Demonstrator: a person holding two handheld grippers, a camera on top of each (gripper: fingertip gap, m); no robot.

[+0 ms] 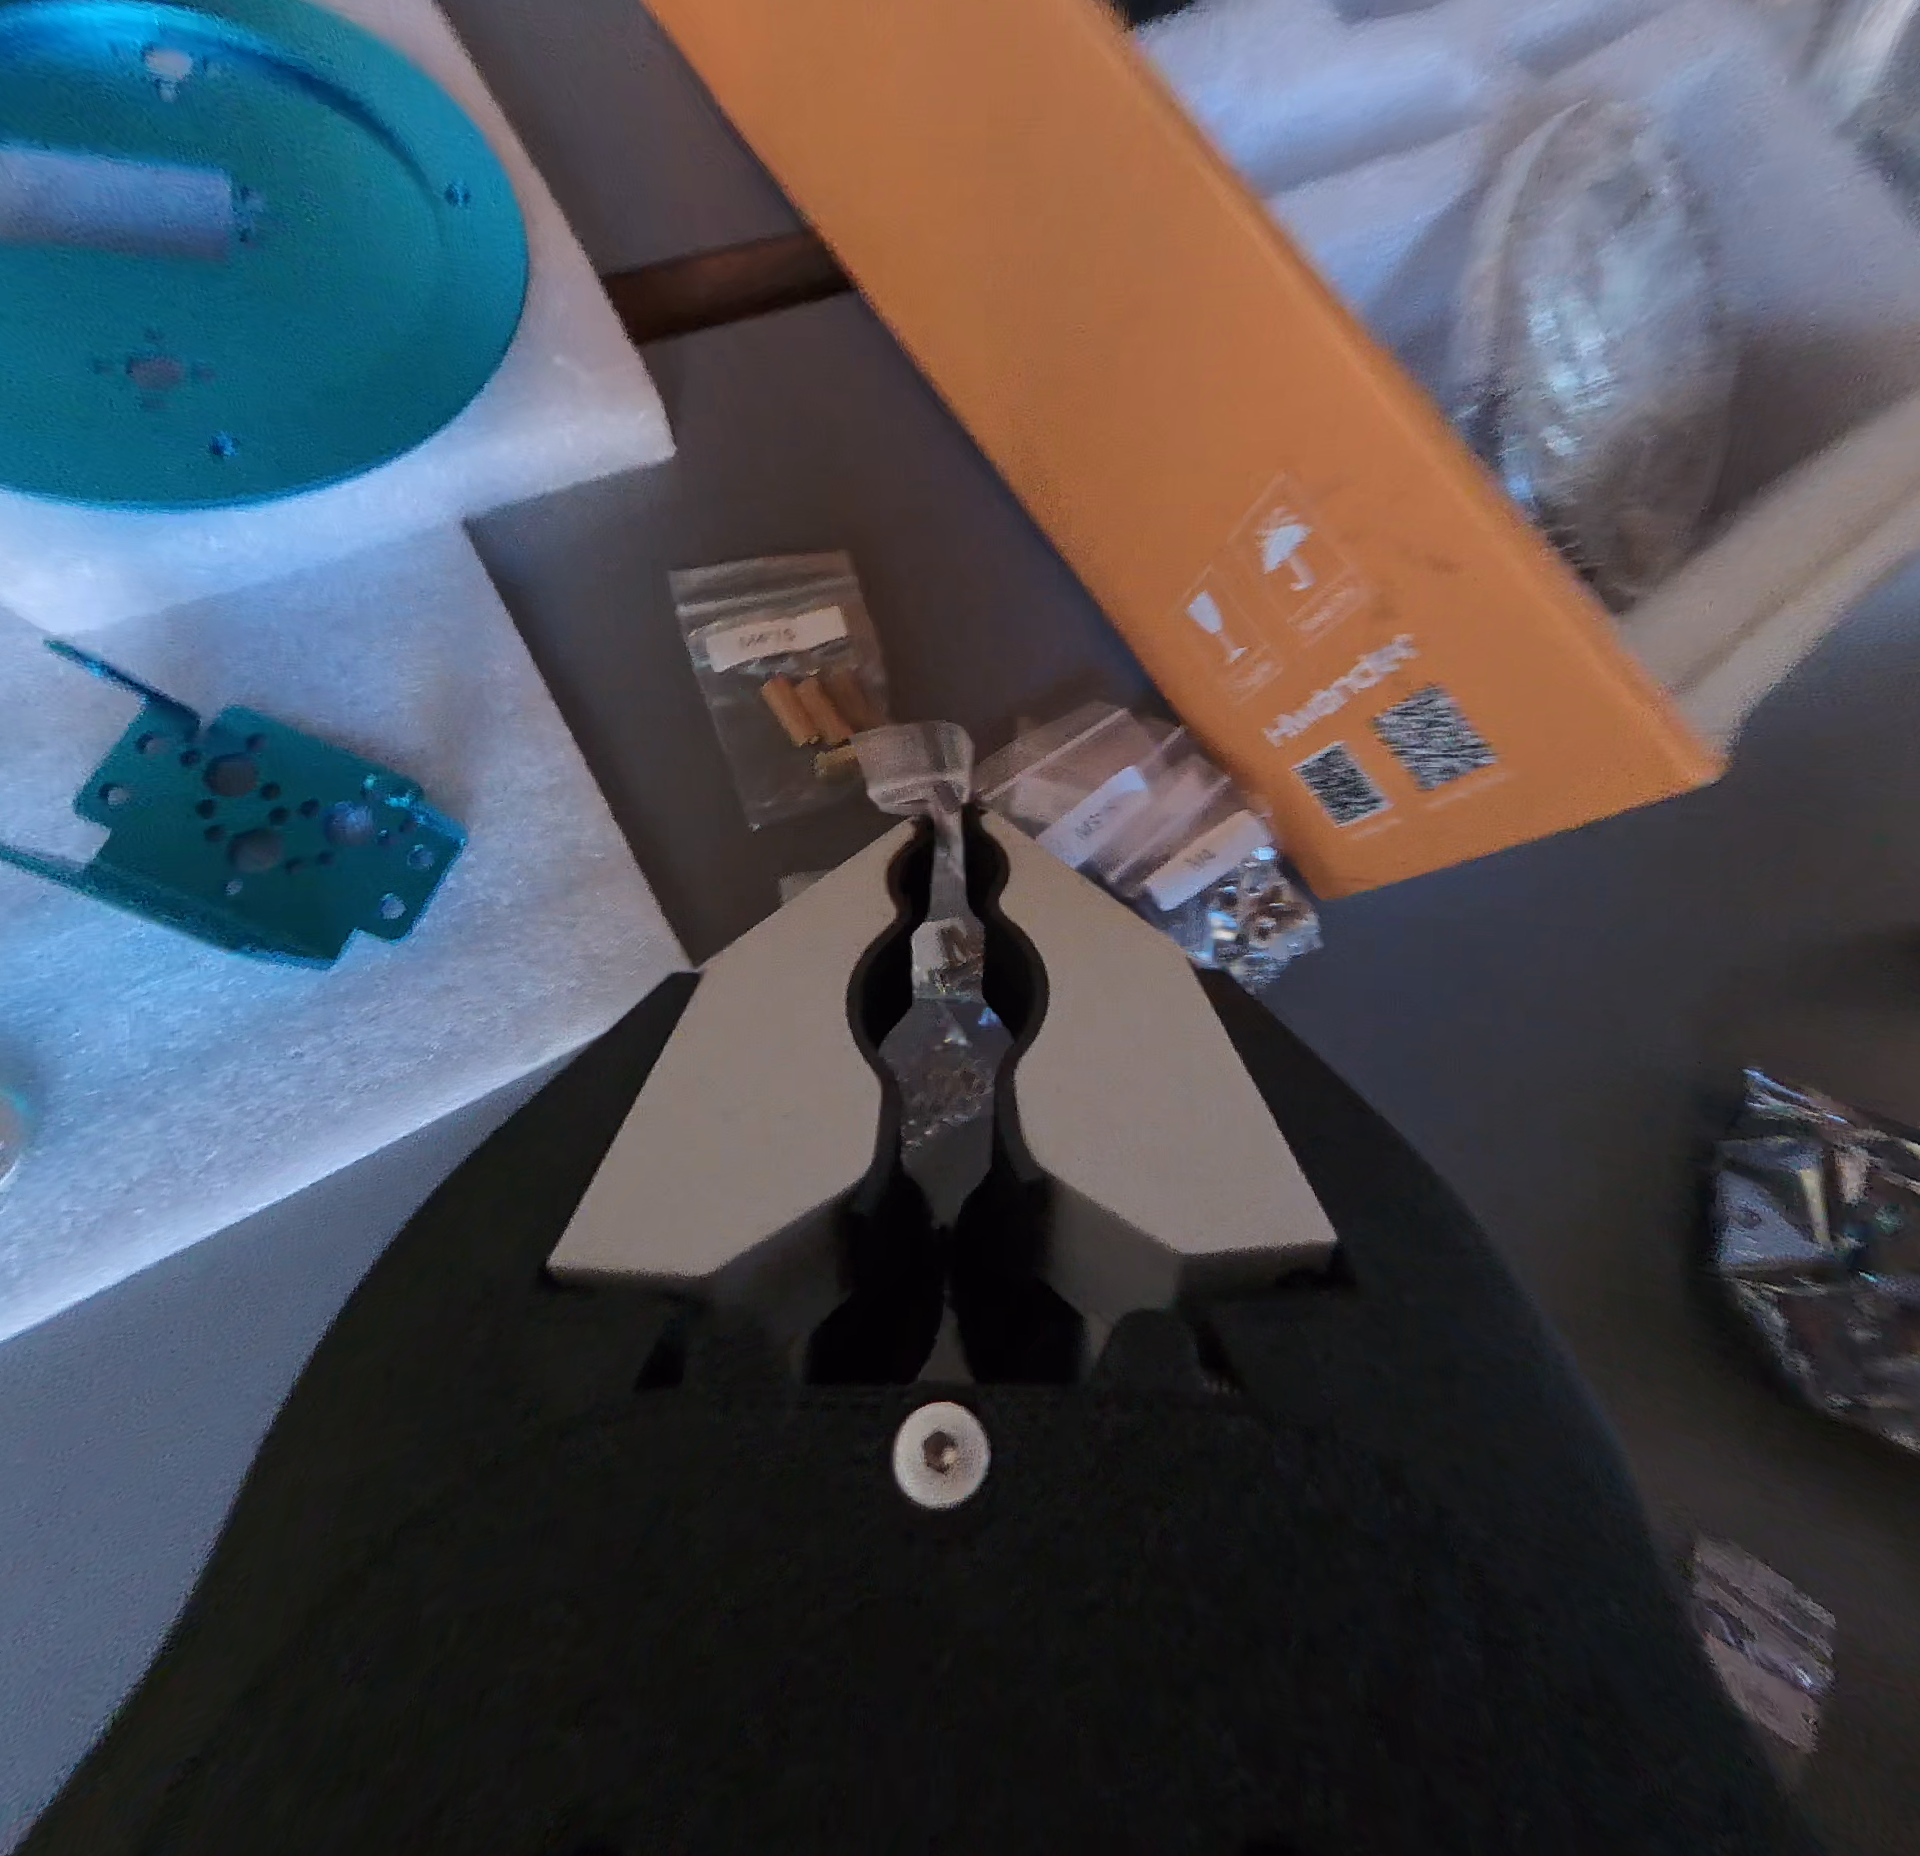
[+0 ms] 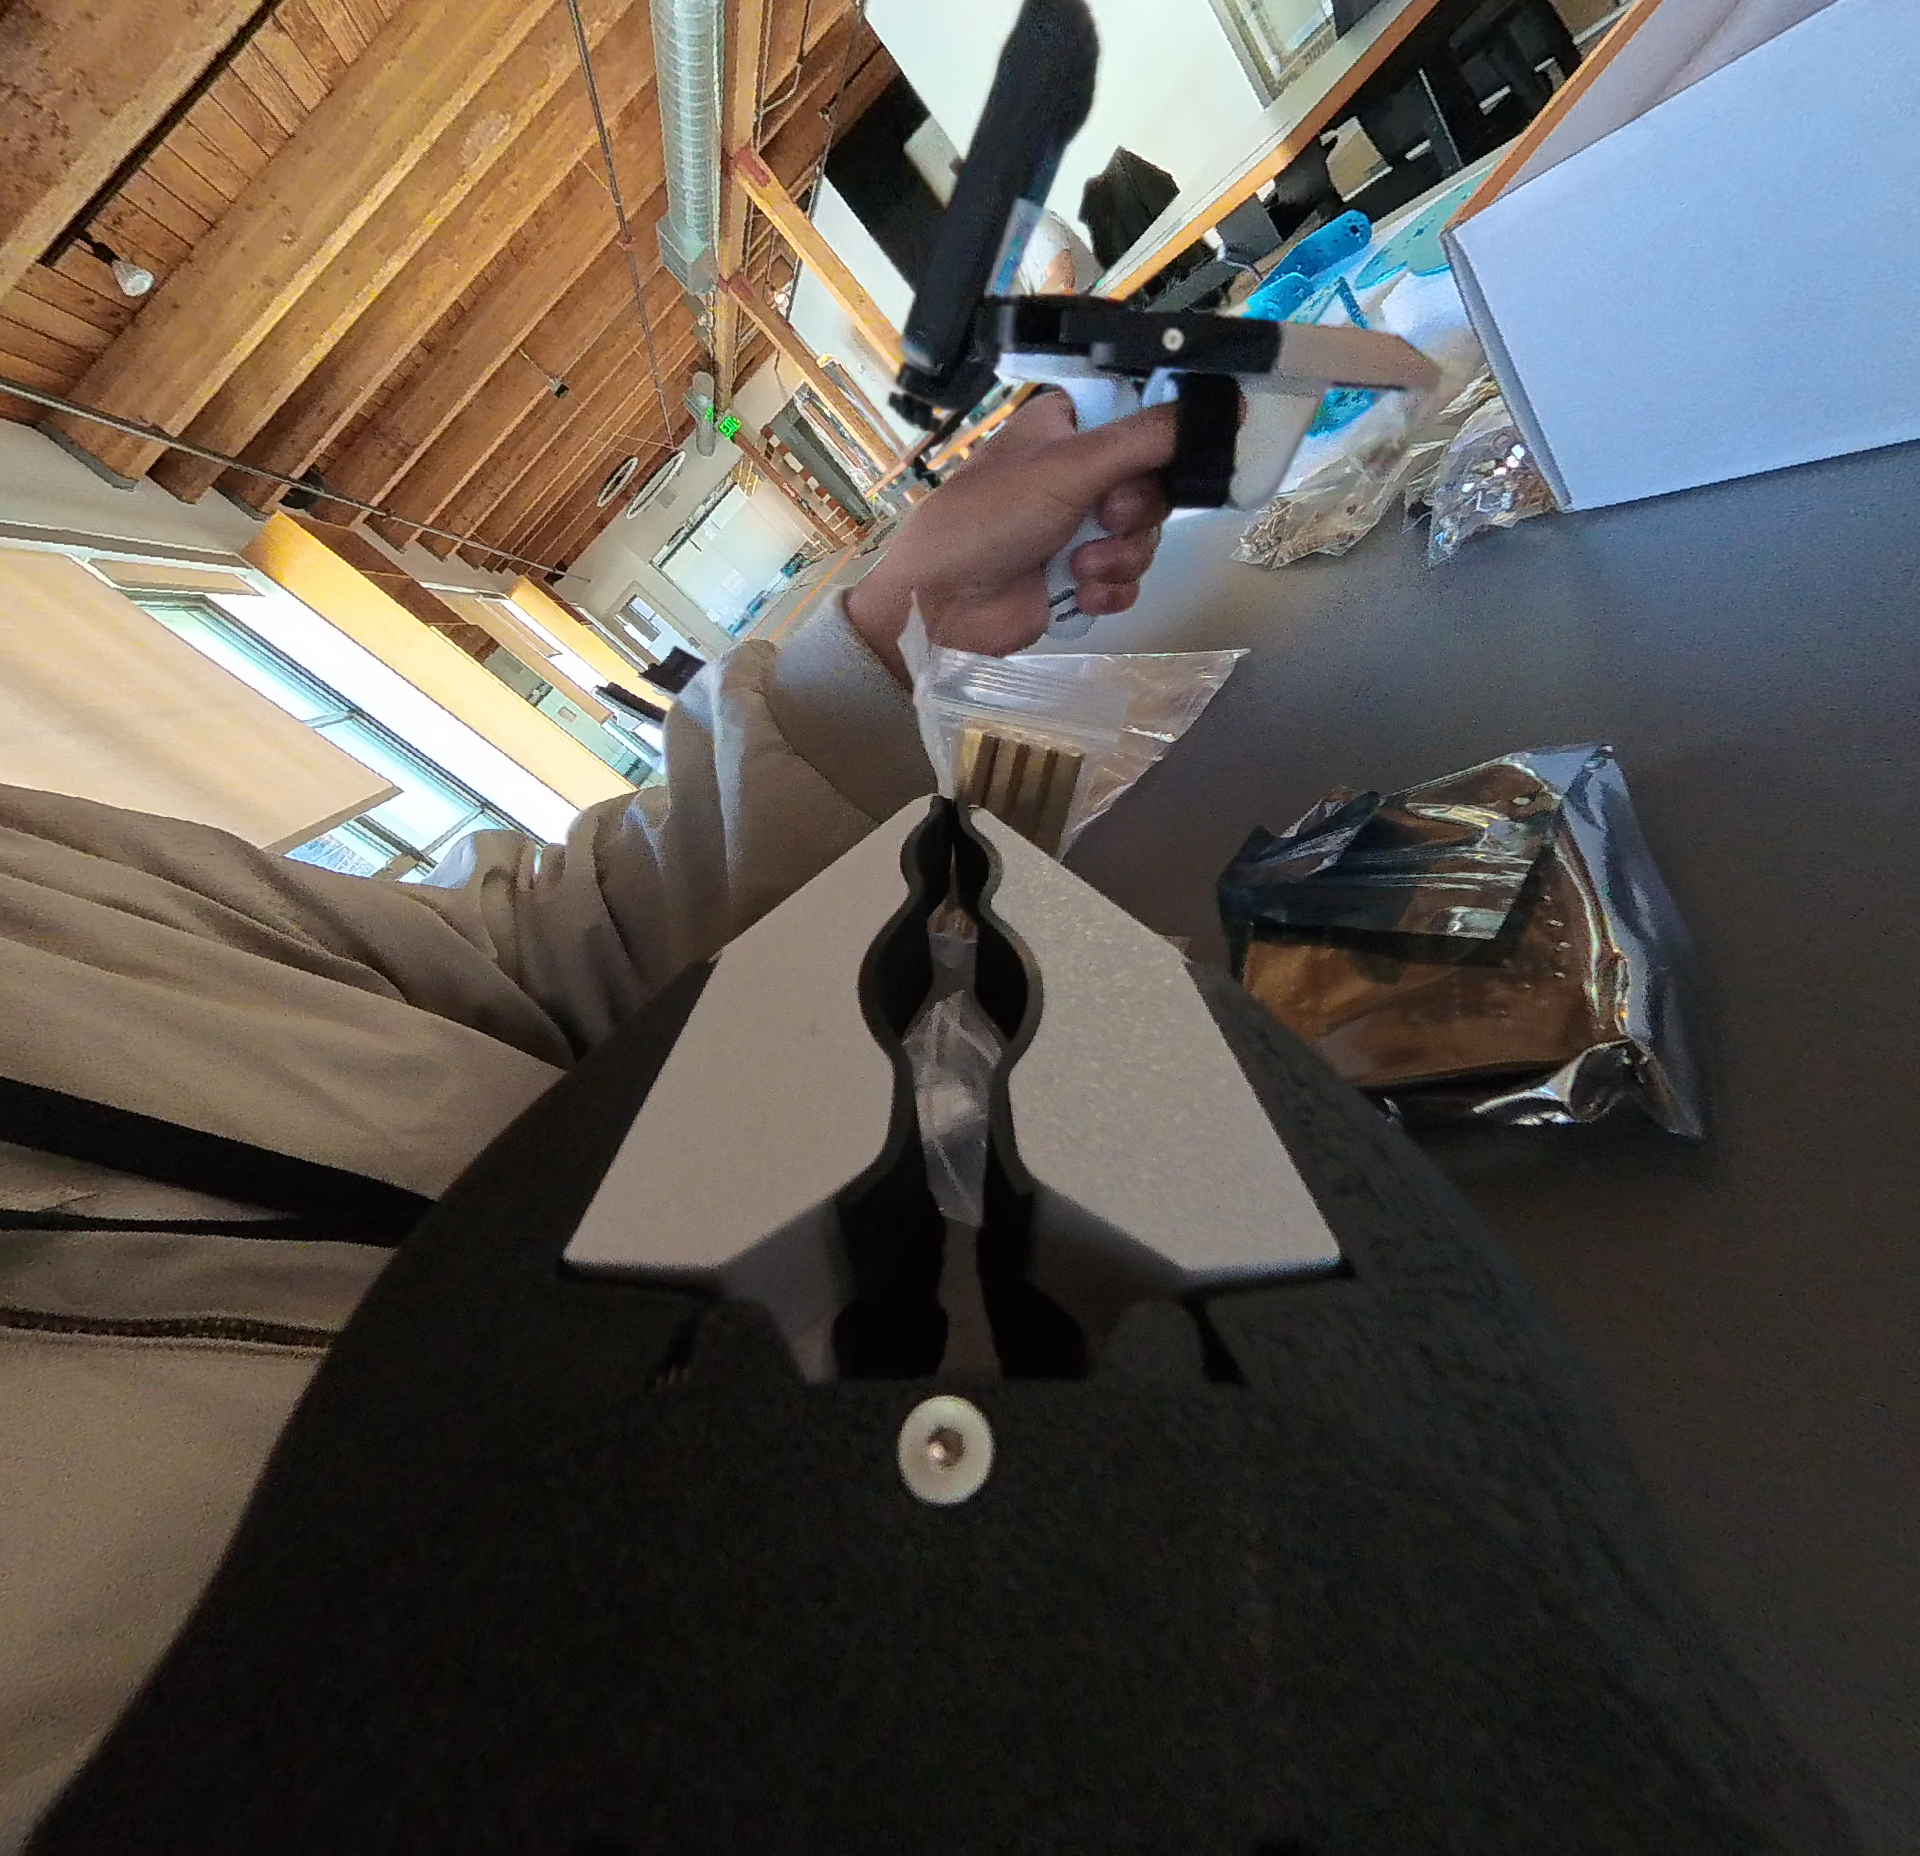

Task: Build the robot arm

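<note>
Here the left gripper [image 1: 943,819] has its pale fingers [image 1: 800,1037] pressed together on a small clear bag [image 1: 940,985]; the bag's crumpled top sticks out past the tips and its shiny lower part shows in the slot between them, with a white label on it too blurred to make out. Just beyond the tips, on the grey table [image 1: 1507,1131], lie a zip bag of brass standoffs [image 1: 795,684] with a white sticker and, to its right, a cluster of labelled bags of small hardware [image 1: 1174,850]. An orange cardboard box [image 1: 1122,352] runs diagonally from far left to near right, its end printed with white handling pictograms, a line of white lettering and two square codes. To the left, white foam [image 1: 260,1027] carries a teal round plate [image 1: 229,248] with holes and a teal perforated bracket [image 1: 260,840]. A crinkled silver foil pouch [image 1: 1818,1256] lies at the right edge. The right gripper [image 2: 954,814] pinches the edge of a clear zip bag holding brass bars [image 2: 1049,757], which hangs above the table in front of a person's beige sleeve [image 2: 644,850]. To its right sits a dark metallic pouch [image 2: 1455,954]. Farther off, a hand [image 2: 997,549] grips the other gripper, pointed at bags beside a white box [image 2: 1714,248].
</note>
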